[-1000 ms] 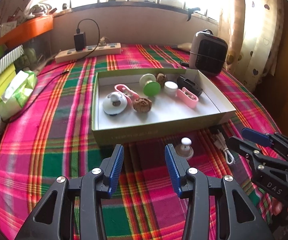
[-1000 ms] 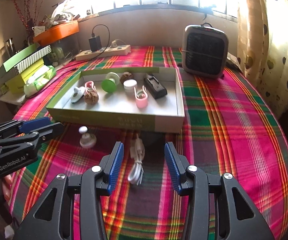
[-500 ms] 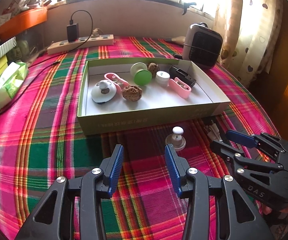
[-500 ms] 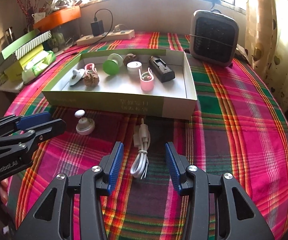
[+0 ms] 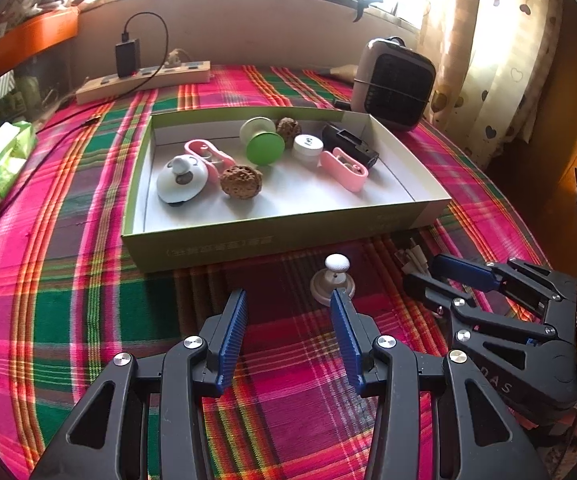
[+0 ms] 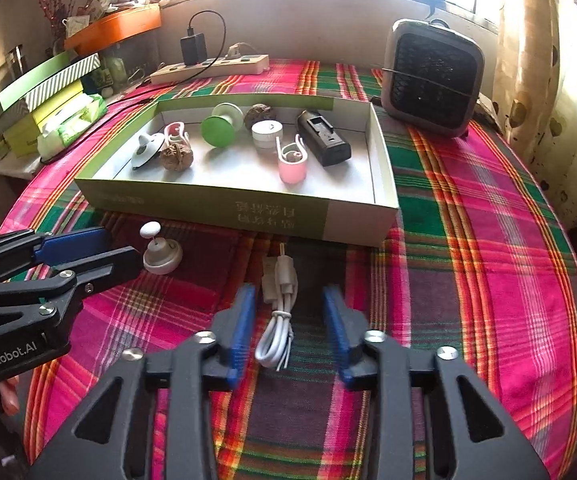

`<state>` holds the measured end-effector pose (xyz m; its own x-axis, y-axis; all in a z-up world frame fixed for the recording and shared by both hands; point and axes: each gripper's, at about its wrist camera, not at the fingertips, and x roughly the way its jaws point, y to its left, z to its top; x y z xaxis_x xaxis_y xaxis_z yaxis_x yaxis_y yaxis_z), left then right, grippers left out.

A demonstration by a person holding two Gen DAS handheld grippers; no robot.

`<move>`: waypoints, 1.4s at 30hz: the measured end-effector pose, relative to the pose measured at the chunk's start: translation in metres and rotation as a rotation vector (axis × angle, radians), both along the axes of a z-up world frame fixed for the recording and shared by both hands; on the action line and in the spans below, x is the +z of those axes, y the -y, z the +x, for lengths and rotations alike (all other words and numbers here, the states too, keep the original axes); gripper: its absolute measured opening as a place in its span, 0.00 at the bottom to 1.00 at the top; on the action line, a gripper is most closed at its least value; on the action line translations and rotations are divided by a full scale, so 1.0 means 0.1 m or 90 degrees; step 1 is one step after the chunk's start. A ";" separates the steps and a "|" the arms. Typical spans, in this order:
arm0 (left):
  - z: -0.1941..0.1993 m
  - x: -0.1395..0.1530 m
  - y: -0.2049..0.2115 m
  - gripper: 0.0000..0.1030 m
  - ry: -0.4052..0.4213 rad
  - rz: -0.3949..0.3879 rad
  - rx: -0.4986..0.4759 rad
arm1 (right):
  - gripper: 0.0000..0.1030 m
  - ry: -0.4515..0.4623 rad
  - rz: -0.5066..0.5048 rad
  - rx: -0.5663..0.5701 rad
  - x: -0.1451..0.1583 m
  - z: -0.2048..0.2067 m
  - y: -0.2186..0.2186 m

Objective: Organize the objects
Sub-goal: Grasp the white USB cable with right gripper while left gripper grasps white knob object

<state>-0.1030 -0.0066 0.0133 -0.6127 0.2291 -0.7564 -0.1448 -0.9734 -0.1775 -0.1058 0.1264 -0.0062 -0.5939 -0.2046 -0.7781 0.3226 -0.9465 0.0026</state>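
White cable (image 6: 278,316) is seen lengthwise between the right claw (image 6: 290,300), whose jaws have just been closing, not yet pinching; knob (image 5: 333,280) lies beside the spread left claw (image 5: 288,316), before the box (image 5: 248,240)

The tablecloth (image 6: 468,240) is checked in pink, green and dark purple, with thin orange and yellow lines. The shallow box (image 6: 280,216) is coloured olive green outside and white inside. In it, a bright green spool (image 6: 219,130), 2 pink clips (image 6: 292,164), 2 brown walnuts (image 6: 176,156), a white jar (image 6: 266,132) and a black battery charger (image 6: 324,140) are seen. The coiled USB cable (image 6: 278,312) is white. The curtain (image 5: 500,52) is cream, patterned with dark hearts.
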 end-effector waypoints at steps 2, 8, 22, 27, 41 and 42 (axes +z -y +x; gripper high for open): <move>-0.01 0.00 -0.02 0.40 0.001 0.004 -0.011 | 0.24 -0.001 -0.001 0.003 0.00 0.01 -0.01; -0.04 -0.01 -0.08 0.40 0.006 0.004 -0.023 | 0.17 0.000 -0.008 0.005 0.00 0.01 -0.03; -0.14 -0.04 -0.18 0.40 0.017 -0.006 -0.032 | 0.17 -0.003 -0.018 -0.012 0.01 0.06 -0.15; -0.15 -0.04 -0.19 0.40 0.018 -0.011 -0.033 | 0.17 -0.003 -0.020 -0.012 0.01 0.06 -0.16; -0.17 -0.05 -0.20 0.32 0.013 -0.027 -0.021 | 0.17 0.002 -0.025 -0.011 0.01 0.05 -0.16; -0.18 -0.05 -0.20 0.31 0.013 -0.028 -0.019 | 0.17 0.002 -0.025 -0.011 0.01 0.05 -0.16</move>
<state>-0.1206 0.0131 0.0086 -0.5899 0.2130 -0.7789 -0.1708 -0.9757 -0.1374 -0.1003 0.1420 -0.0056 -0.5948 -0.2245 -0.7719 0.3056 -0.9513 0.0411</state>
